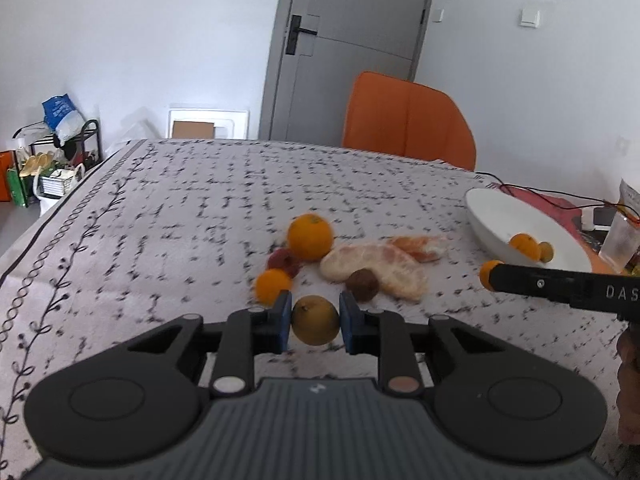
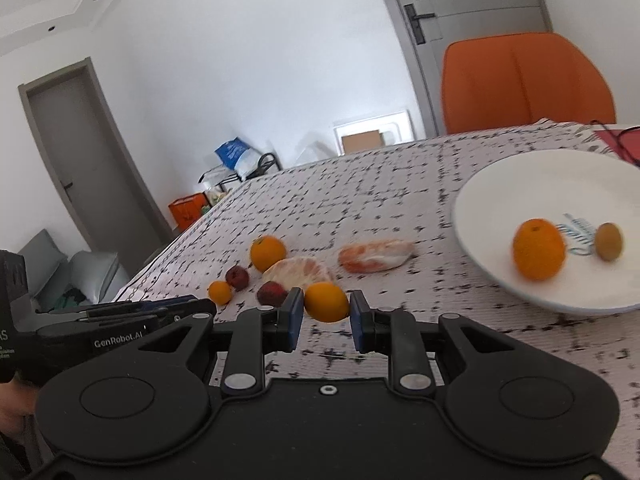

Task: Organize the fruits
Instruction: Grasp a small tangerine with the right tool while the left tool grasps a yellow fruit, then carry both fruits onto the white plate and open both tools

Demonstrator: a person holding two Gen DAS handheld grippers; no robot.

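Left gripper (image 1: 315, 322) clamps a brownish fruit (image 1: 315, 320); right gripper (image 2: 325, 312) clamps a small orange (image 2: 326, 302), both likely bound for the white plate (image 2: 500, 176) at 2 o'clock, already holding two fruits. Loose fruit (image 2: 268, 254) sits at 11 o'clock.

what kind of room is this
Most likely a dining area in a home. A table under a patterned tablecloth holds loose fruit and a white bowl, an orange chair stands at its far side, and a grey interior door is behind.
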